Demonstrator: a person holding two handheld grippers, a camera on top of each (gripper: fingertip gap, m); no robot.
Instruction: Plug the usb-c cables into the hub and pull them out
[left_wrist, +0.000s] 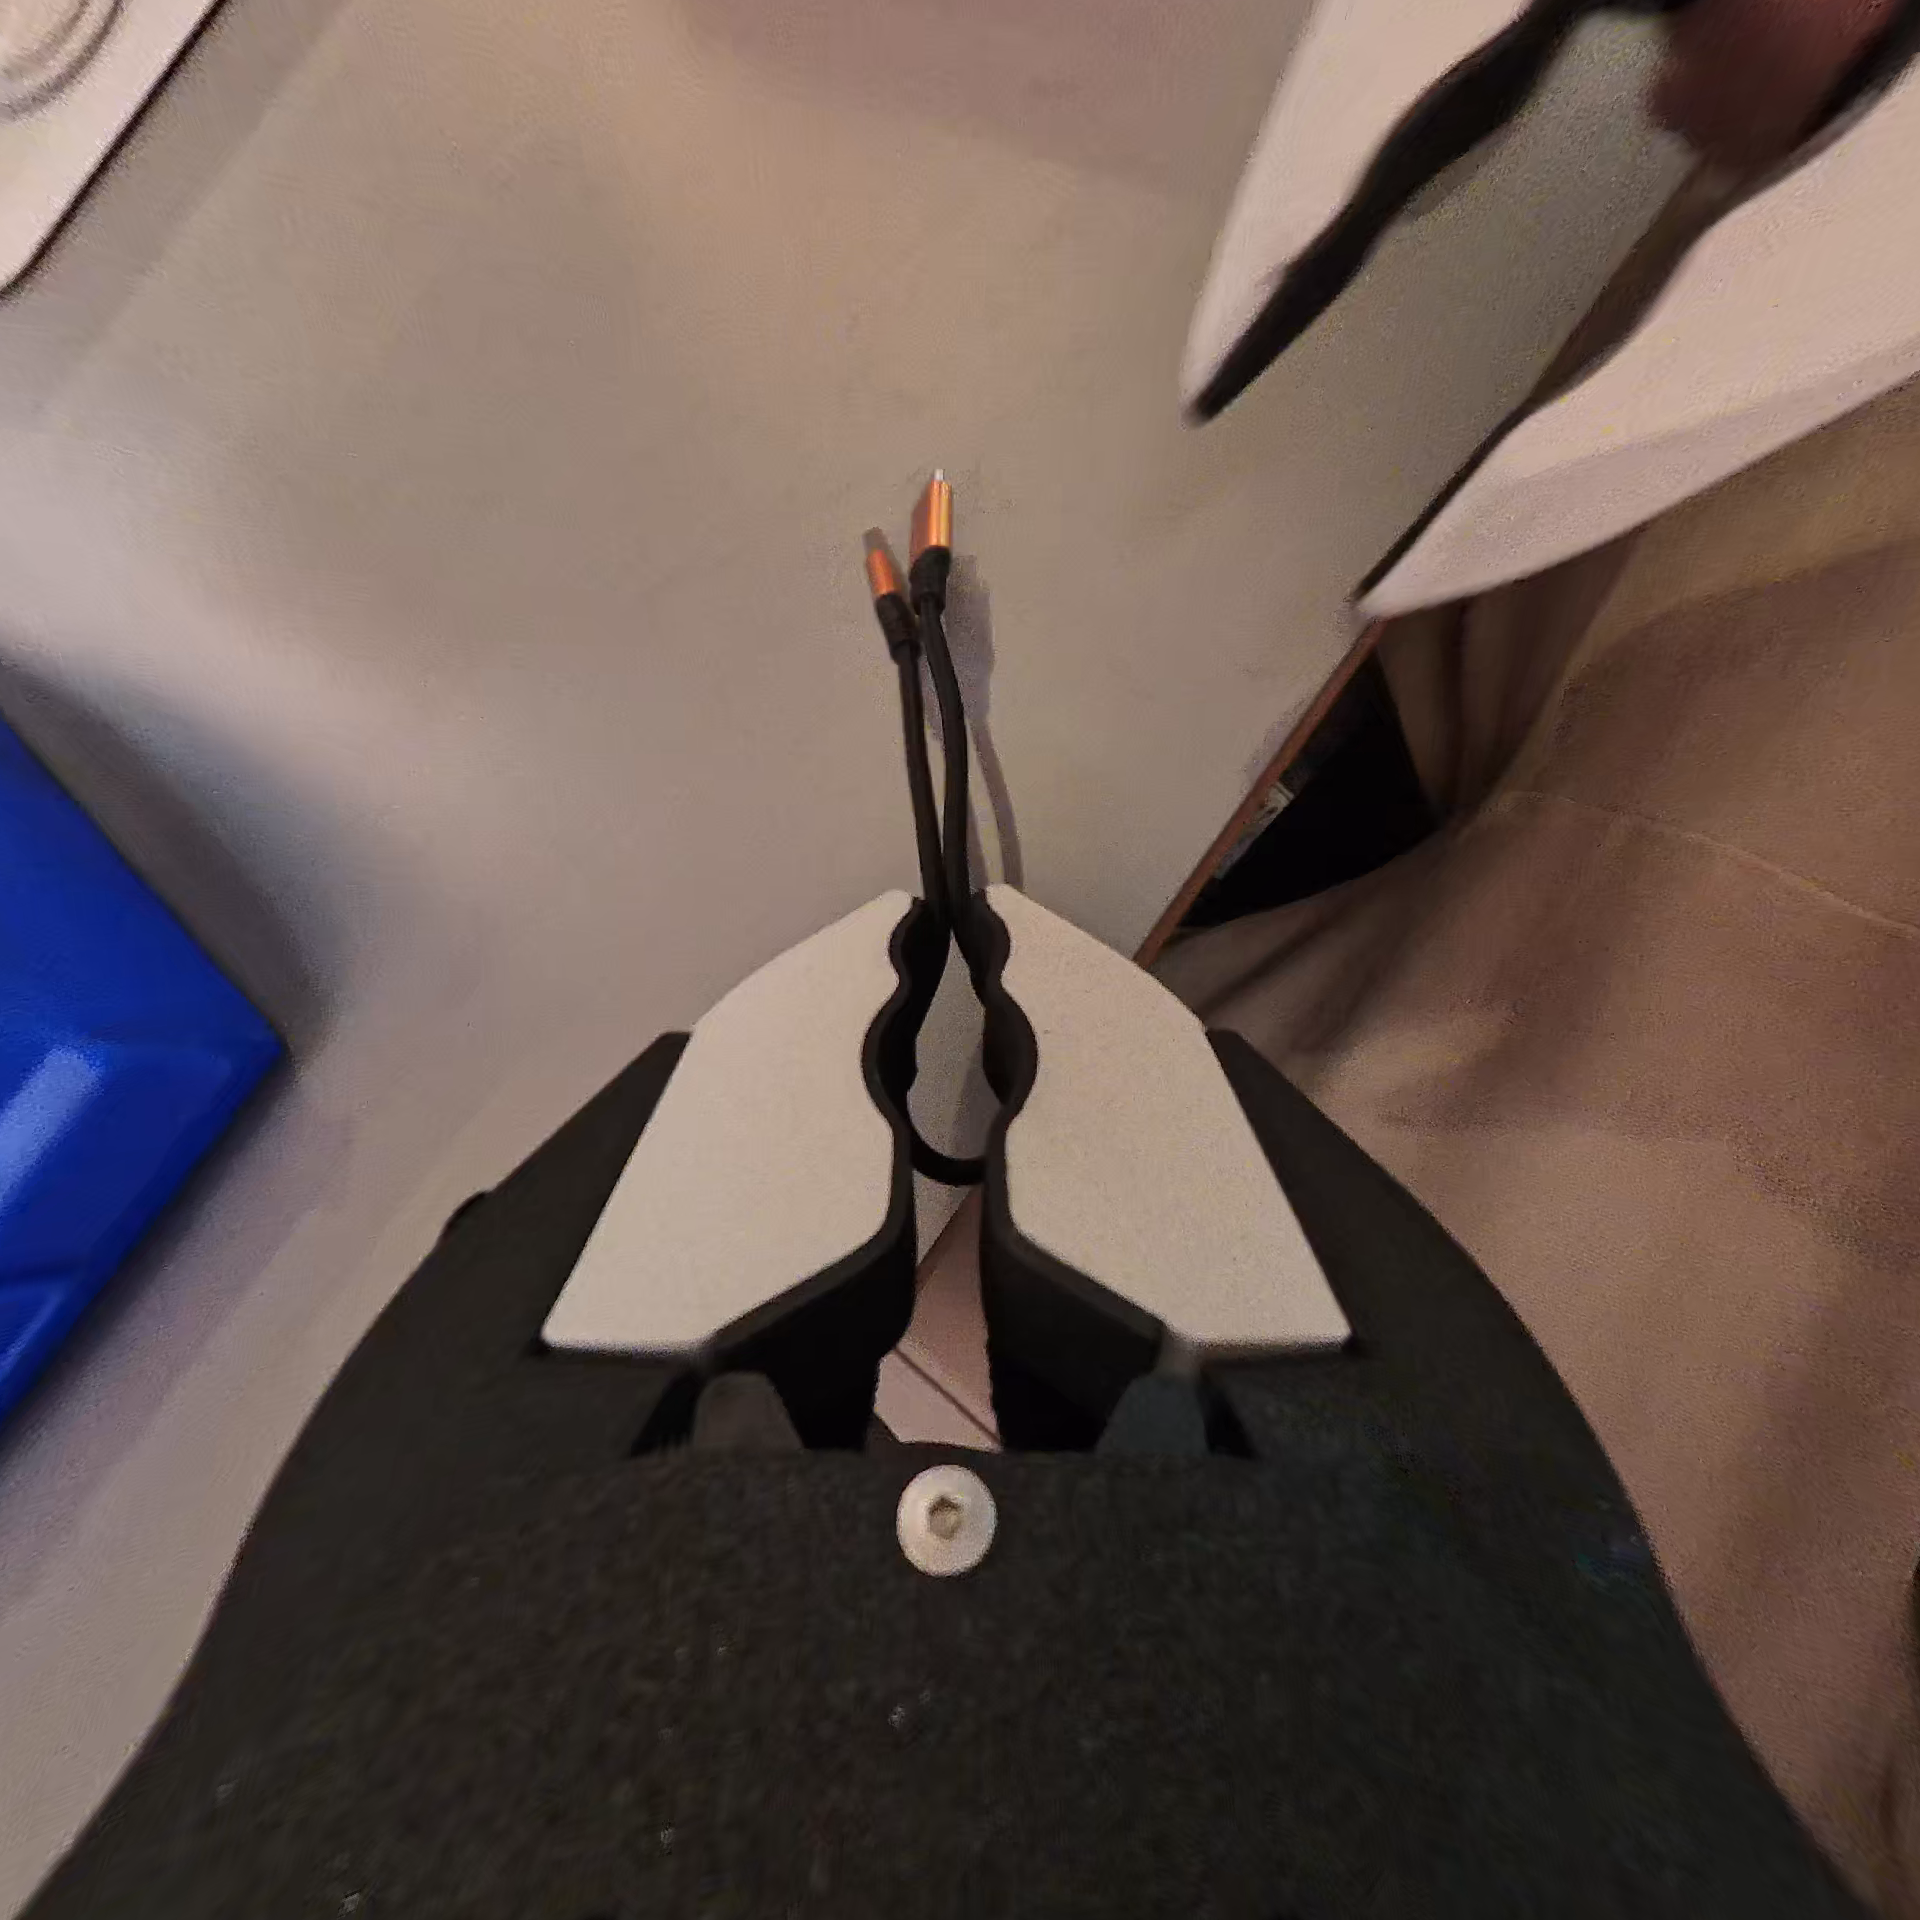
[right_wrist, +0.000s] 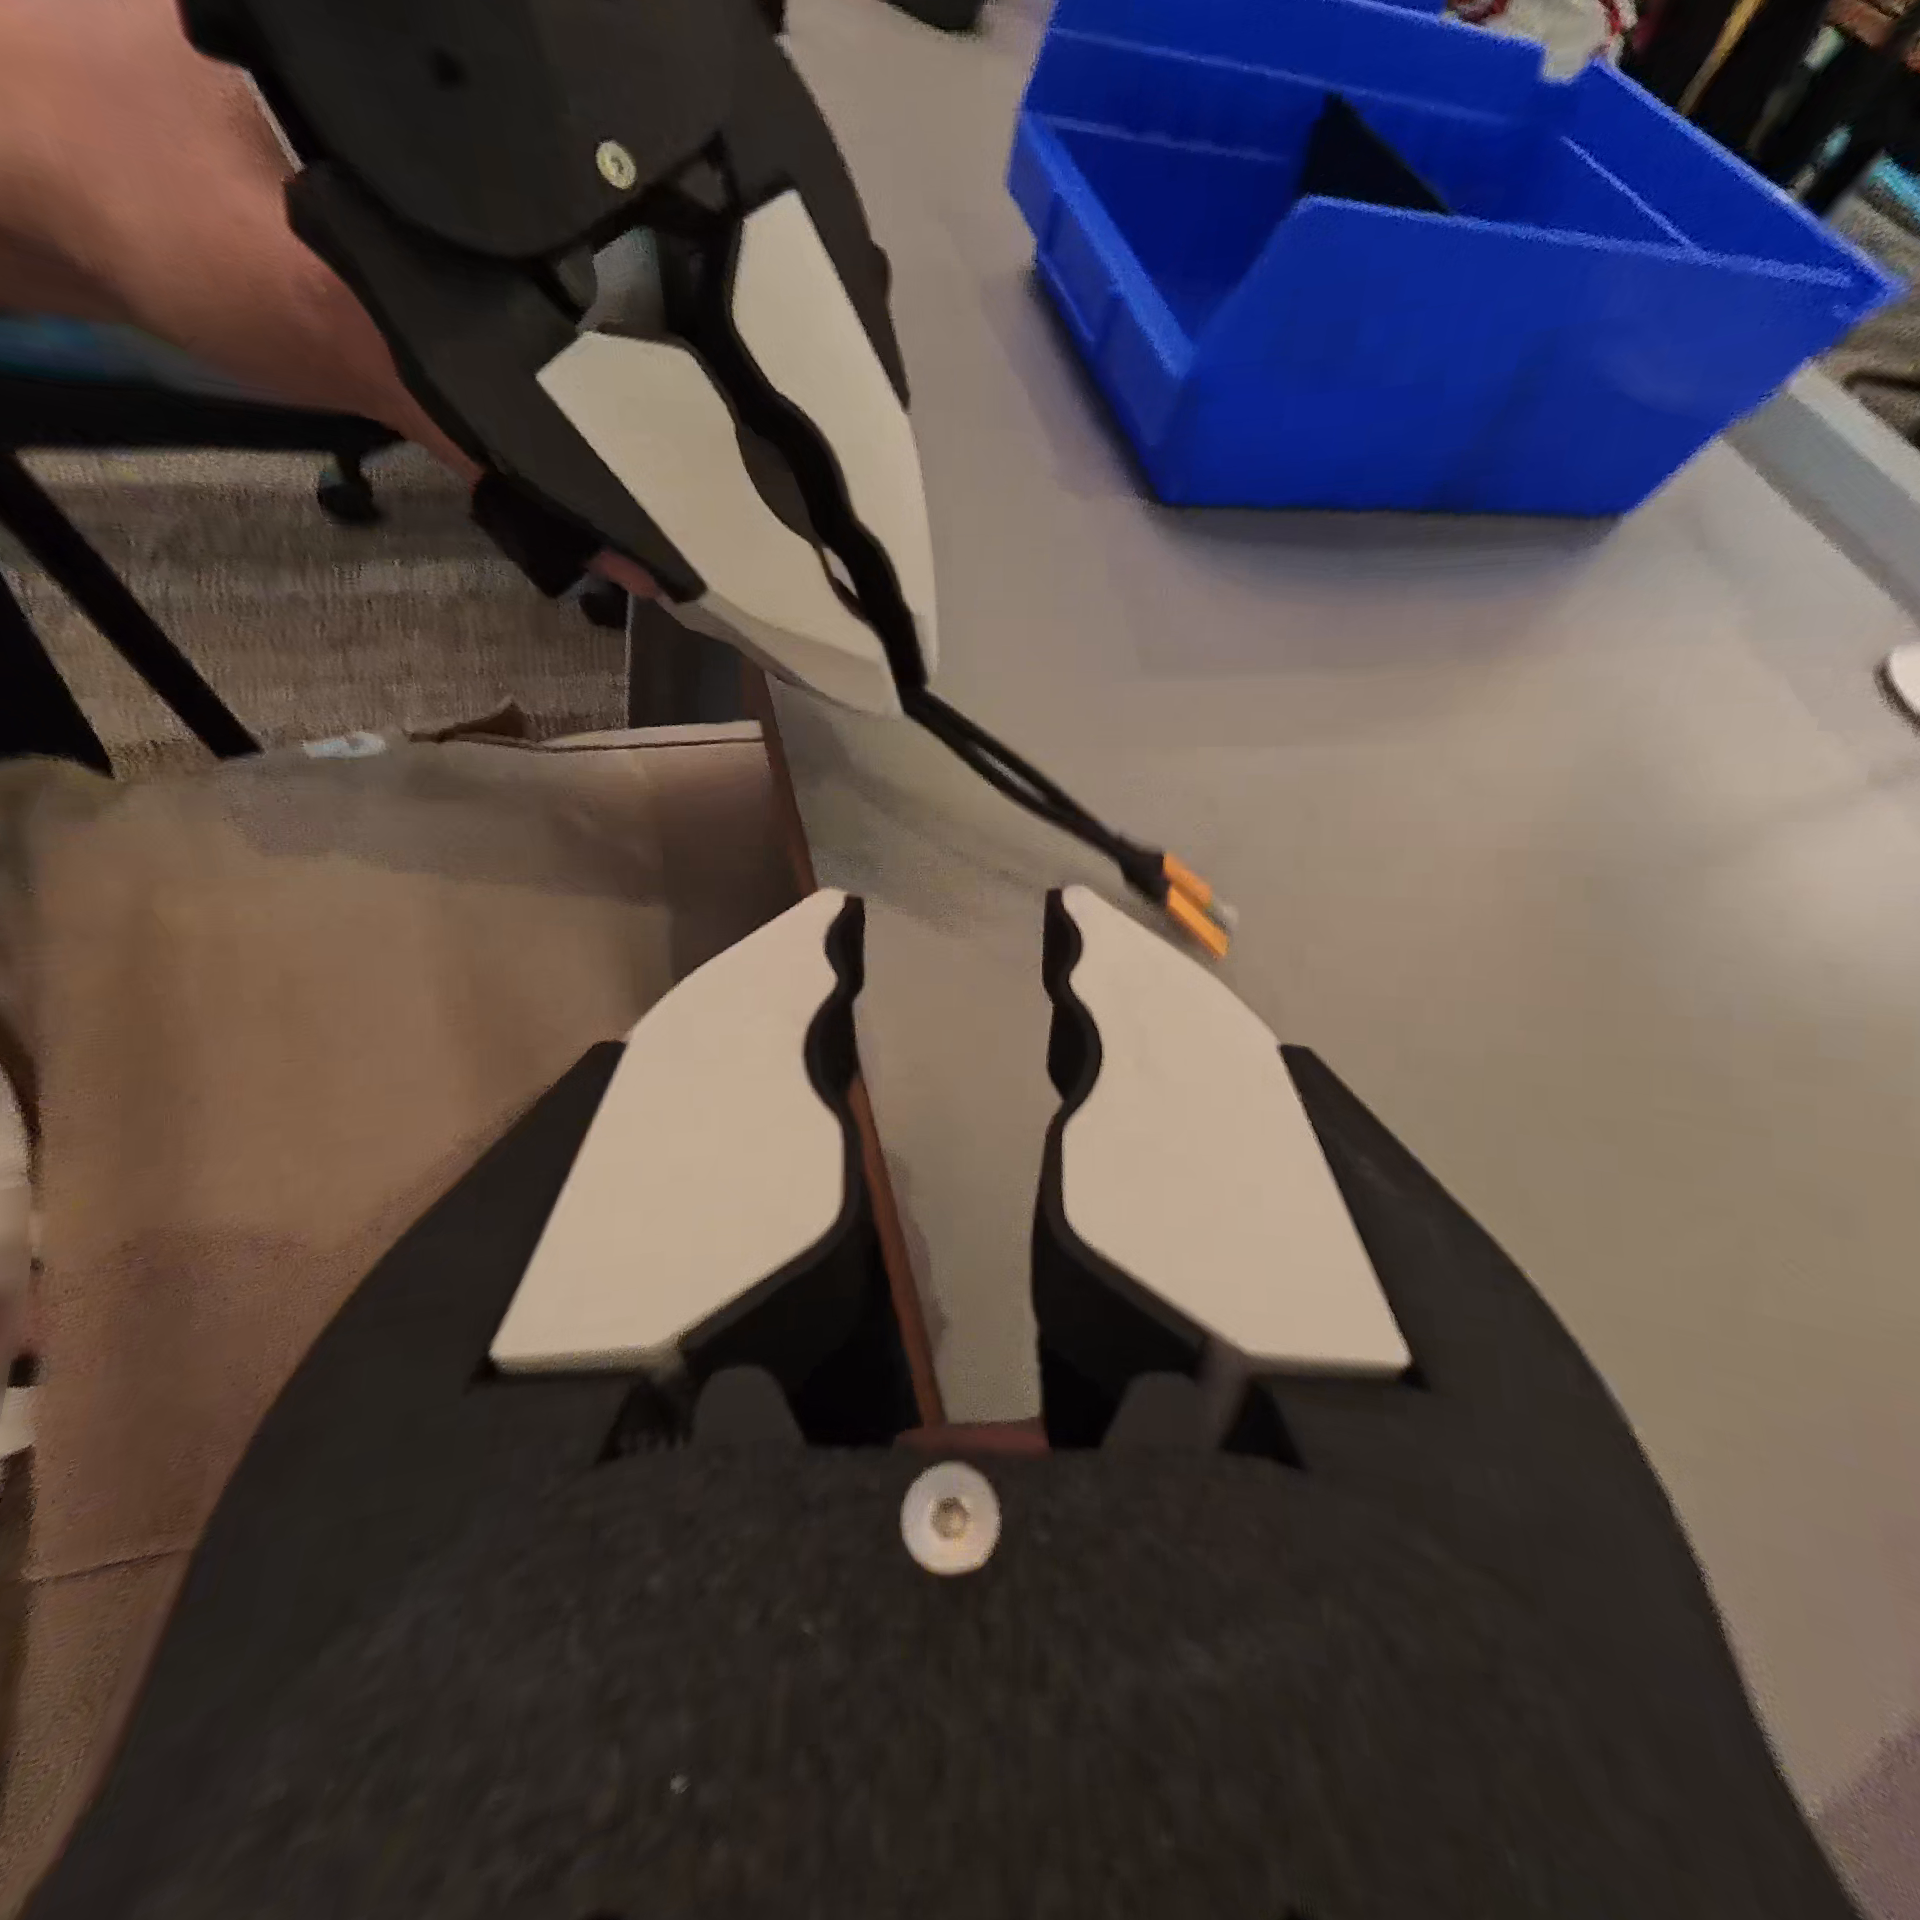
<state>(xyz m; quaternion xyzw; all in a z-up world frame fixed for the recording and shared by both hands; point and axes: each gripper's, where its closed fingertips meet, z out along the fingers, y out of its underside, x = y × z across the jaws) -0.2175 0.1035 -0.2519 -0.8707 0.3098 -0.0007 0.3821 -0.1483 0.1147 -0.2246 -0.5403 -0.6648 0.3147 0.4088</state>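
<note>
In the left wrist view the left gripper (left_wrist: 948, 904) is clenched on a short black cable (left_wrist: 928, 748), which is folded into a loop between the two white fingers; the loop's bend shows low in the gap, and both ends stick out past the fingertips toward the middle of the frame. Each end carries an orange plug (left_wrist: 932, 517), the two lying just beside each other above the pale grey table (left_wrist: 540, 436). A blue bin (left_wrist: 94, 1029) shows at the left edge of that frame, and the right gripper (left_wrist: 1288, 499) enters blurred from the upper right, its fingers spread. In the right wrist view the right gripper (right_wrist: 953, 909) is released, its jaws apart with nothing between them, over the table's near edge (right_wrist: 1455, 935). The left gripper (right_wrist: 904, 675) reaches in from the upper left of that frame, pointing down and right, with the cable (right_wrist: 1018, 779) running out from its fingertips and the orange plugs (right_wrist: 1195, 909) ending just right of the right gripper's right fingertip. The blue bin (right_wrist: 1403, 343) stands on the table in the upper right. A tan cloth (right_wrist: 312, 987) fills the left side, beside the table edge. The hub is not seen in either view.
</note>
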